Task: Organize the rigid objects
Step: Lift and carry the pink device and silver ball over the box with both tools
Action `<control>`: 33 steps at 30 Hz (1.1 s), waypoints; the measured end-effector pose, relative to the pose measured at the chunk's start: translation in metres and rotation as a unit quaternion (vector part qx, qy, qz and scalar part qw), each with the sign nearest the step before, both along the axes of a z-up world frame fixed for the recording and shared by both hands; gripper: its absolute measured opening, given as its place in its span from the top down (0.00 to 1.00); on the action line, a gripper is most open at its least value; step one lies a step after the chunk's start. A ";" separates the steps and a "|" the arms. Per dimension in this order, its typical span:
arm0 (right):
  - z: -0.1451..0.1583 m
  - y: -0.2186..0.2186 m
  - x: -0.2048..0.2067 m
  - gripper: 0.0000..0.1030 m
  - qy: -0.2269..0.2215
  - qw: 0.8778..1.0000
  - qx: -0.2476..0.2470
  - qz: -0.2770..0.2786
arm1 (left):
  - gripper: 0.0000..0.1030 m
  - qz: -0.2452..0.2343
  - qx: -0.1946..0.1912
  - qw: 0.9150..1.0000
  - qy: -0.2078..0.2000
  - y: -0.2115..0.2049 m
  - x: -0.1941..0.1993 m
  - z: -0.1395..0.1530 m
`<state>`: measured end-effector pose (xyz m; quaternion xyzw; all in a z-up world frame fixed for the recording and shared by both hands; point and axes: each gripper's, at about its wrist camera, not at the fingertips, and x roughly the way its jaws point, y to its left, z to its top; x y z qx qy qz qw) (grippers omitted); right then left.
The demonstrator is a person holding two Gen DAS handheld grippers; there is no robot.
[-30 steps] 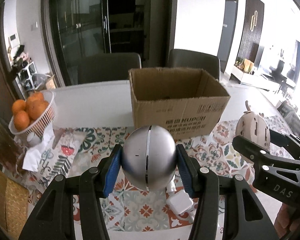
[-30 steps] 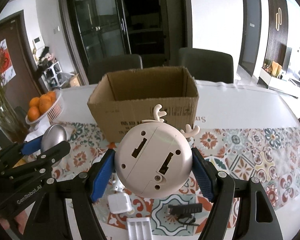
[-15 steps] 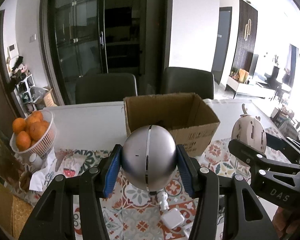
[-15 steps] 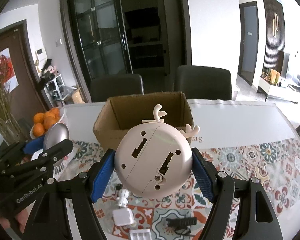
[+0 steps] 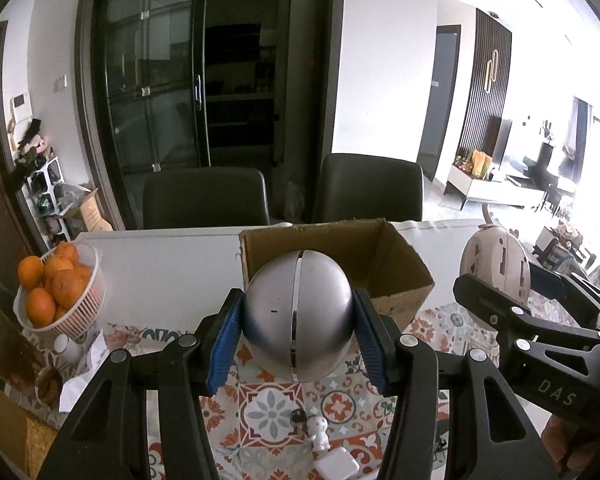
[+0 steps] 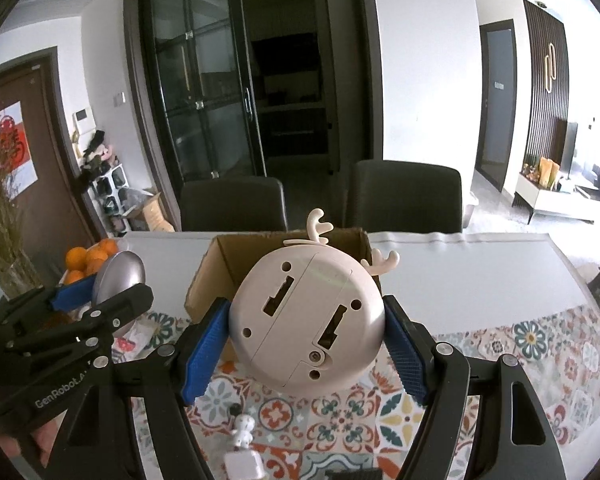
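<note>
My left gripper (image 5: 296, 340) is shut on a silver ball-shaped gadget (image 5: 296, 316) and holds it in the air in front of an open cardboard box (image 5: 388, 264). My right gripper (image 6: 306, 344) is shut on a round cream deer-antler gadget (image 6: 306, 320), its underside facing me, also in the air before the box (image 6: 220, 264). In the left wrist view the right gripper (image 5: 516, 316) with the cream gadget (image 5: 496, 268) is at the right. In the right wrist view the left gripper (image 6: 80, 312) with the silver ball (image 6: 120, 280) is at the left.
On the patterned tablecloth (image 5: 272, 404) below lie a small white figurine (image 5: 318, 432), a white charger block (image 5: 336, 466) and a small dark object (image 5: 298, 416). A white basket of oranges (image 5: 56, 296) stands left. Two dark chairs (image 5: 204, 196) stand behind the table.
Both grippers have risen with their gadgets; the box and table now appear lower and farther. The grips have not changed.
</note>
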<state>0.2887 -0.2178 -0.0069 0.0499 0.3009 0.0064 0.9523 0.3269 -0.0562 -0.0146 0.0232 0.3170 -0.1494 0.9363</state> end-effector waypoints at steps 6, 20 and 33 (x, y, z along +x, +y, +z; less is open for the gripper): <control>0.009 -0.005 0.018 0.27 -0.004 1.000 0.001 -0.003 | 0.48 0.000 -0.009 1.000 0.000 -0.005 0.017 0.008; 0.010 -0.019 0.064 0.27 0.020 1.000 0.004 -0.004 | 0.48 -0.001 0.010 1.000 0.015 -0.020 0.062 0.009; -0.004 -0.019 0.115 0.27 0.074 0.997 -0.009 0.013 | 0.48 0.000 0.013 0.997 0.076 -0.032 0.111 -0.013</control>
